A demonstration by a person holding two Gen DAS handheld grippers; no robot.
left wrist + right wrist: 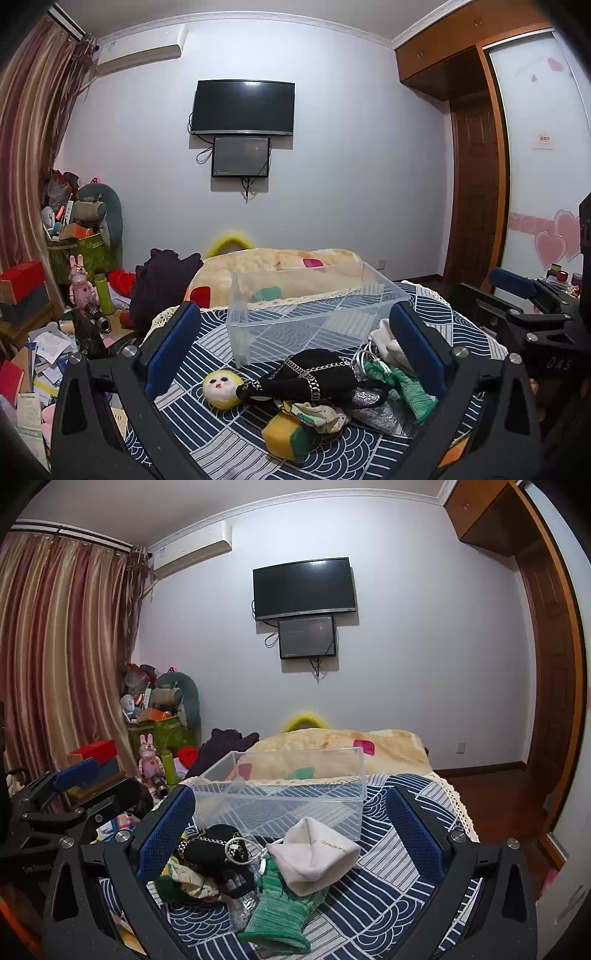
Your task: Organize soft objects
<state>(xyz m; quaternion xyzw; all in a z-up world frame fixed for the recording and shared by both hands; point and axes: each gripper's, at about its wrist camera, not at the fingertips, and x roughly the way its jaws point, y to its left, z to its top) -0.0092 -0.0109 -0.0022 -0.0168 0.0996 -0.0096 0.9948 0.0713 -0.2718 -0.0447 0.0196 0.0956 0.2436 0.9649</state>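
Green knit glove [275,912] lies nearest; white pouch [314,853] — gold lettering illegible. Both grippers' jaws wide open, empty — left gripper [295,350], right gripper [291,830].

This is a lived-in home bedroom: a bed [229,439] under a navy wave-pattern cover fills the foreground, with a folded blanket [280,273] at its far end. On the wall beyond the bed hangs a television [243,107] with a smaller screen [241,157] just below it and an air conditioner [140,50] up to its left. Striped curtains [62,657] hang left of the bed beside piled household clutter [79,221], and a wooden wardrobe [476,155] stands to its right.
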